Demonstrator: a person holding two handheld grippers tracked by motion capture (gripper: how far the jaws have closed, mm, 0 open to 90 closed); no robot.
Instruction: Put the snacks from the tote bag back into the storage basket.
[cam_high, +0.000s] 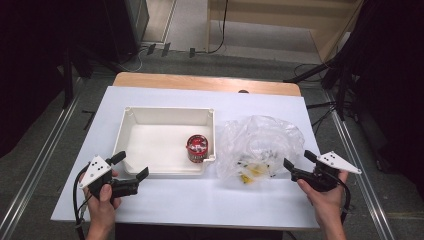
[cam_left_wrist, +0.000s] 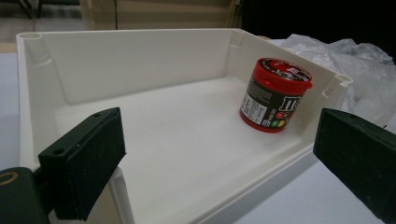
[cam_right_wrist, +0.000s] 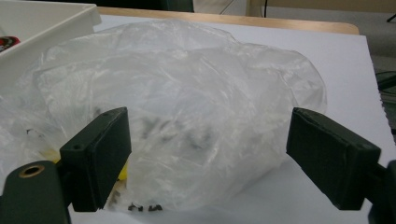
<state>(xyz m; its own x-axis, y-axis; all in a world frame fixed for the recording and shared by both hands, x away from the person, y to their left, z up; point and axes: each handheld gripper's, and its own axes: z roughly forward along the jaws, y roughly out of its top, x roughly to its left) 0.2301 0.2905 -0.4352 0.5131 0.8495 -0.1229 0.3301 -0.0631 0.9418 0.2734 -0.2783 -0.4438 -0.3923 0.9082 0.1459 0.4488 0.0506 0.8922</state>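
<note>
We had the left gripper (cam_high: 131, 166) gaping wide at the near edge of the shallow white plastic tray (cam_high: 131, 116), where a small red candy tub (cam_high: 198, 148) stood upright in its right corner, and the right gripper (cam_high: 301, 160) equally wide beside the crumpled clear plastic bag (cam_high: 260, 140).

High view looks down across the shallow white plastic tray (cam_high: 131, 131). Left gripper view faces it closely; right gripper view sees its corner.
</note>
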